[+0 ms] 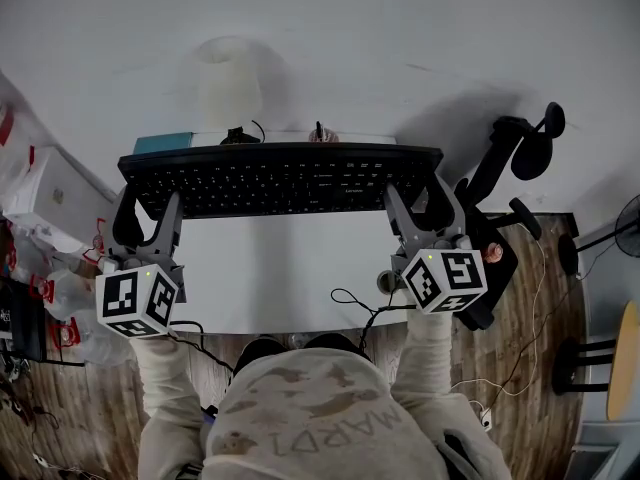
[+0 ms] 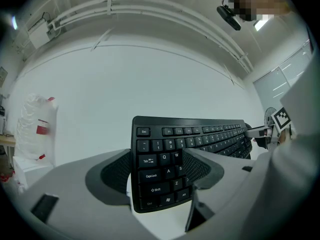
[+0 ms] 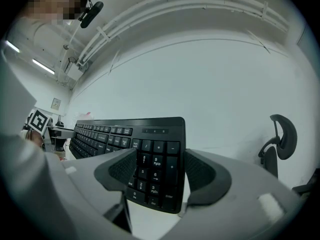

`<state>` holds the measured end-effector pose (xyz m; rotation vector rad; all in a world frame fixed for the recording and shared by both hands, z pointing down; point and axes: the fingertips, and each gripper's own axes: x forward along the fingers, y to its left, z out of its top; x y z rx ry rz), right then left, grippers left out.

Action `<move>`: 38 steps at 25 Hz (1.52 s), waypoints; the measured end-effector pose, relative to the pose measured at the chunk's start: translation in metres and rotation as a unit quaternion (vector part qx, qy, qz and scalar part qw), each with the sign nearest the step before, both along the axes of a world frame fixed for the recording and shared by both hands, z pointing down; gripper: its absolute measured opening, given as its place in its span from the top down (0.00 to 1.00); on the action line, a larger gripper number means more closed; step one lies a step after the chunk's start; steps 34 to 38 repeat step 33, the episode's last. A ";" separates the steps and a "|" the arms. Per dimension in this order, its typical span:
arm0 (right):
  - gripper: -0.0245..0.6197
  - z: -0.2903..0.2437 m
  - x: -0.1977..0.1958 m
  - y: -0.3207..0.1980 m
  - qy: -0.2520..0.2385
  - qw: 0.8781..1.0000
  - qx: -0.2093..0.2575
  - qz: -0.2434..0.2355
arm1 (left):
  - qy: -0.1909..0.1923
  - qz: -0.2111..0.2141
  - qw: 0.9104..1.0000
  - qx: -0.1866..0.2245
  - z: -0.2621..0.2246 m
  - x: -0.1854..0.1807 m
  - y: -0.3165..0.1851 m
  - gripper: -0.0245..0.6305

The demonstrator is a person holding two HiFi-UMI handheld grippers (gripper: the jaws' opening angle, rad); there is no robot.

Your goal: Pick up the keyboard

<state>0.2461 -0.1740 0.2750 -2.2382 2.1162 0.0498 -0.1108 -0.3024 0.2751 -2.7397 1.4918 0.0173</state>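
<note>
We hold the black keyboard (image 1: 280, 178): the left gripper (image 1: 148, 206) grips its left end, the right gripper (image 1: 417, 196) its right end. The white table (image 1: 270, 278) lies beneath both; a black chair (image 1: 510, 168) stands just right of the right gripper.

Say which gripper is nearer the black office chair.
Right. The right gripper clamps the black keyboard beside the black office chair; the left gripper holds its far end.

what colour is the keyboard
Black, with white lettering on the keys. The keyboard shows best in the left gripper view.
</note>
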 end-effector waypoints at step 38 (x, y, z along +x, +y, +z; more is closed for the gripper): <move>0.48 -0.003 -0.004 0.002 0.016 1.000 0.011 0.005 | 0.009 0.001 1.000 0.005 0.002 -0.002 0.000 0.46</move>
